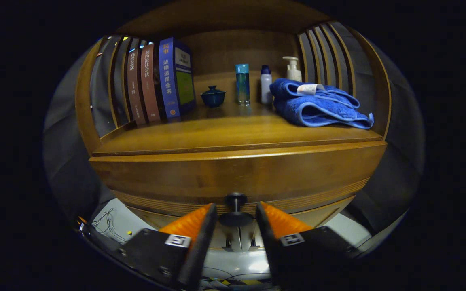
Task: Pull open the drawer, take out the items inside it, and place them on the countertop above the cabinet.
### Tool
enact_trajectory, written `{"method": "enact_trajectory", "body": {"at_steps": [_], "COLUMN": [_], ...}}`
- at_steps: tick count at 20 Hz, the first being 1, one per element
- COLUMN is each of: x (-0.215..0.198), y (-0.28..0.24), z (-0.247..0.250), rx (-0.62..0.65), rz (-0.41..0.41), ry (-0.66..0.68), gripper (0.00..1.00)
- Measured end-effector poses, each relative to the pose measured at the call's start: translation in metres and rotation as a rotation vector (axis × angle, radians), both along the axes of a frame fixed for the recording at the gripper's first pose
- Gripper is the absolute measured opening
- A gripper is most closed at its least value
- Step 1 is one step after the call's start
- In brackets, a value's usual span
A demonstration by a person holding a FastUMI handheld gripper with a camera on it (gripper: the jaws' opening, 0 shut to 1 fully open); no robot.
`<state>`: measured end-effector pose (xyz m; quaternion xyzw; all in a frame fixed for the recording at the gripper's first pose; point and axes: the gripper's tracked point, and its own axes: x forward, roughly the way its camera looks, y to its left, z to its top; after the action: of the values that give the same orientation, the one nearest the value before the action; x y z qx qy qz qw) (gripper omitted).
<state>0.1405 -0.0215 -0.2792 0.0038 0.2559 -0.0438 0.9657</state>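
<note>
Flanking the drawer knob (pixel 235 207), your gripper (pixel 236 216) has its jaws spread, the knob between them; contact isn't clear. That knob sits on the closed drawer (pixel 233 178), at twelve o'clock just ahead. Beyond, the bench (pixel 217 135) carries books (pixel 160 81) at eleven and a blue towel (pixel 318 107) at one.

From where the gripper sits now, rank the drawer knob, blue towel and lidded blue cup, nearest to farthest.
1. Drawer knob: between the fingers of the open gripper, not pinched.
2. Blue towel: on the countertop, beyond the fingers, right.
3. Lidded blue cup: further back, beside the books.
</note>
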Motion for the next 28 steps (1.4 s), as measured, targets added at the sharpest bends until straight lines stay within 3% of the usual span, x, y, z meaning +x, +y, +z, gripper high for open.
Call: {"method": "enact_trajectory", "body": {"at_steps": [2, 5, 15, 28], "x": [-0.001, -0.001, -0.010, -0.134], "y": [-0.001, -0.001, 0.000, 0.008], "z": [0.000, -0.001, -0.001, 0.008], "rx": [-0.011, -0.018, 0.004, 0.009], "rz": [0.006, 0.007, -0.002, 0.014], "ry": [-0.001, -0.005, 0.049, 0.096], "gripper": [0.44, 0.36, 0.36, 0.36]}}
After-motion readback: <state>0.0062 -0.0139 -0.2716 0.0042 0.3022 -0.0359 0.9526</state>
